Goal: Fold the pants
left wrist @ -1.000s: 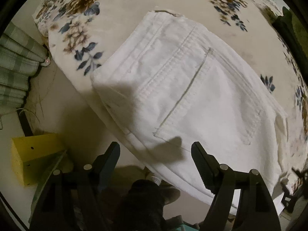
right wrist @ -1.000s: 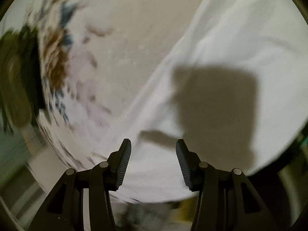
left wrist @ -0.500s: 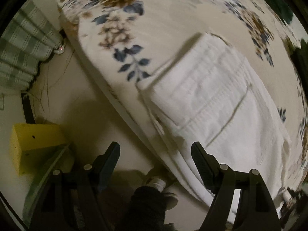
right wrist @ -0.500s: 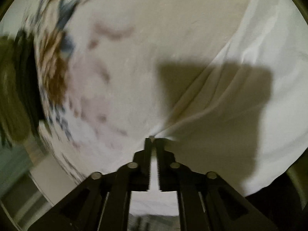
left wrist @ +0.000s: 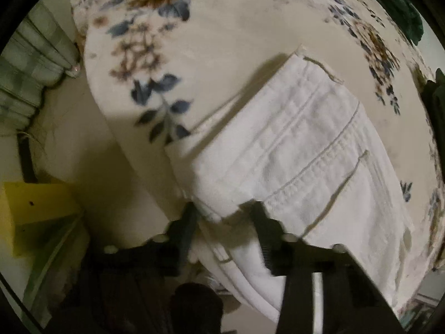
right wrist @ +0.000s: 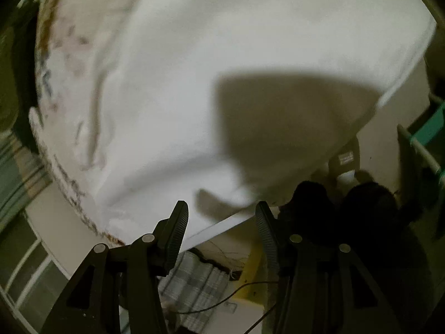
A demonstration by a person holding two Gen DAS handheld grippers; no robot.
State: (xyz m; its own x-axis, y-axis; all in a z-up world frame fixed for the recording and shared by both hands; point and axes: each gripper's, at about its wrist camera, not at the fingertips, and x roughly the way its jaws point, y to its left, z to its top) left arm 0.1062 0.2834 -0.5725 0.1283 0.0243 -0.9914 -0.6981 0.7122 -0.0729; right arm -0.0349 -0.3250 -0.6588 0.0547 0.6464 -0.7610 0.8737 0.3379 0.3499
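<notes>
The white pants point(left wrist: 311, 156) lie folded on a floral bedspread point(left wrist: 222, 41), pocket and waistband seams up. My left gripper point(left wrist: 224, 211) has its fingers on either side of the folded corner nearest me, with the thick cloth edge between them; the jaws are partly closed on it. In the right wrist view the pants point(right wrist: 222, 69) are a broad white surface with the gripper's shadow on them. My right gripper point(right wrist: 222, 214) is open and empty just over the pants' near edge.
The bed's edge point(left wrist: 133, 150) runs diagonally below the pants, with floor beyond. A yellow box point(left wrist: 30, 211) sits at lower left and a green plaid curtain point(left wrist: 25, 64) at far left. Dark green cloth point(left wrist: 403, 14) lies at the bed's far right.
My left gripper has moved in and closed around the pants' near corner. My right gripper, shut on a pinch of cloth half a second ago, has opened and let go.
</notes>
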